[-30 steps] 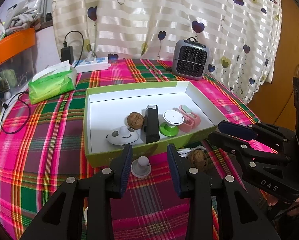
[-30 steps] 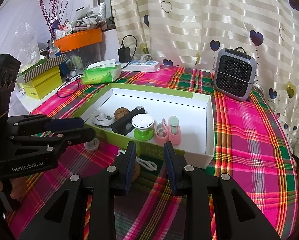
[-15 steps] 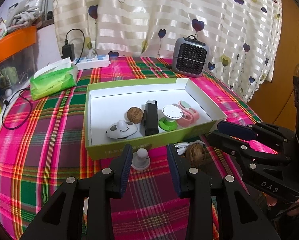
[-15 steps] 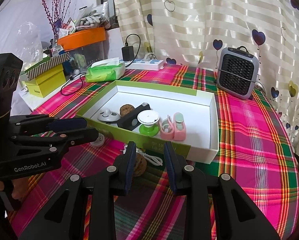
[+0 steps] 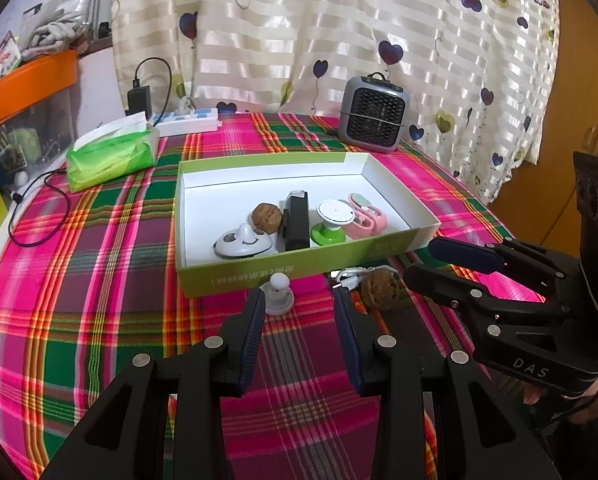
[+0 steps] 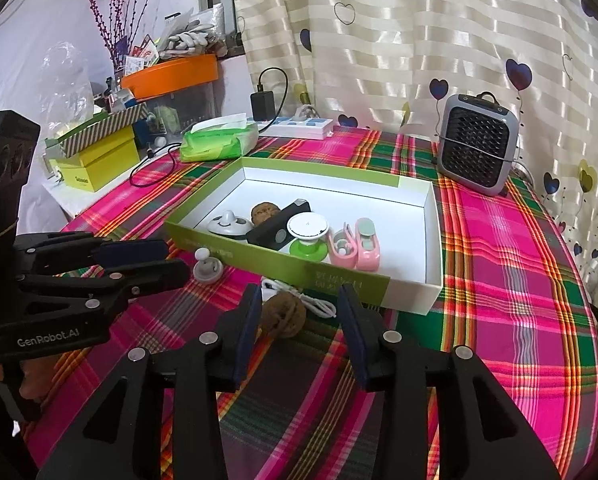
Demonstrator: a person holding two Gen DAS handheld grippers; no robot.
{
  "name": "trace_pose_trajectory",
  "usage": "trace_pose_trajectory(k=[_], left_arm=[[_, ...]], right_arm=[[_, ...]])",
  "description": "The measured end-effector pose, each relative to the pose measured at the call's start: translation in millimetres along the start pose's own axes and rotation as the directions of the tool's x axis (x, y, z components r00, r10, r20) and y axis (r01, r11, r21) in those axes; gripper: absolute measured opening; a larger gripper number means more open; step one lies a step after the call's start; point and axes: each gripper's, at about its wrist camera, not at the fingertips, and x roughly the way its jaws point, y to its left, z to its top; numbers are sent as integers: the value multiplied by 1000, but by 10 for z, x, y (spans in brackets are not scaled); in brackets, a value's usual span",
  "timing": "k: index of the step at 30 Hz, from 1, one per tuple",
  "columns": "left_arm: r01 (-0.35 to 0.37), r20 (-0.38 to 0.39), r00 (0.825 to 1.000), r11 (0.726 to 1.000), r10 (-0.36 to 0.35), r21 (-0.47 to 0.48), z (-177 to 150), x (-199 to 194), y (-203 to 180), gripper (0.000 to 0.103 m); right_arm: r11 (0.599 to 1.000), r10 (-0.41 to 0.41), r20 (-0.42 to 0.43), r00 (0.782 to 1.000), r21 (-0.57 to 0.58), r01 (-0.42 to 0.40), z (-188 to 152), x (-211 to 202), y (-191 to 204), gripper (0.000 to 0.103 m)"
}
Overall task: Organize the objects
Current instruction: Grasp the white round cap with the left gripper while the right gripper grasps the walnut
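A green box (image 5: pixel 299 269) (image 6: pixel 255 255) with a white inside holds a walnut (image 5: pixel 267 217), a black device (image 5: pixel 297 220), a white and green knob (image 5: pixel 333 220), pink pieces (image 5: pixel 365 216) and a white gadget (image 5: pixel 243 242). In front of it on the plaid cloth lie a grey-white knob (image 5: pixel 277 298) (image 6: pixel 207 268), a white cable (image 5: pixel 351 274) (image 6: pixel 313 300) and a second walnut (image 5: pixel 380 289) (image 6: pixel 285 314). My left gripper (image 5: pixel 299 300) (image 6: pixel 175 259) stands open and holds nothing, with the grey-white knob just ahead of its left finger. My right gripper (image 6: pixel 299 300) (image 5: pixel 421 260) is opening; the second walnut lies between its fingers, untouched.
A grey heater (image 5: pixel 373 118) stands behind the box, with a green tissue pack (image 5: pixel 111 156), a power strip (image 5: pixel 187 122) and a black cord (image 5: pixel 39 208) at the back left. Yellow boxes (image 6: pixel 95 160) and an orange bin (image 6: pixel 171 74) crowd the left side. A curtain hangs behind.
The right gripper's jaws have spread wider around the walnut on the cloth. Both grippers have drawn back slightly from the box. The left jaws have stayed as they were.
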Motion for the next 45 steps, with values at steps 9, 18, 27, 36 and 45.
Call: trace_pose_trajectory(k=[9, 18, 27, 36, 45], left_arm=[[-10, 0, 1000, 1000, 10, -16, -71, -71, 67, 34], [-31, -9, 999, 999, 31, -24, -119, -81, 133, 34], [-76, 18, 997, 996, 77, -46, -143, -193, 253, 34], [-136, -16, 991, 988, 135, -67, -231, -186, 433, 35], [-158, -91, 984, 986, 153, -50, -324, -53, 437, 36]], right_arm=[[1000, 12, -13, 1000, -12, -12, -34, 14, 44, 41], [1000, 18, -23, 1000, -15, -19, -53, 35, 50, 41], [1000, 23, -32, 999, -13, -23, -54, 50, 50, 41], [1000, 20, -41, 999, -21, -21, -55, 64, 68, 41], [1000, 21, -63, 998, -18, -23, -56, 108, 67, 41]])
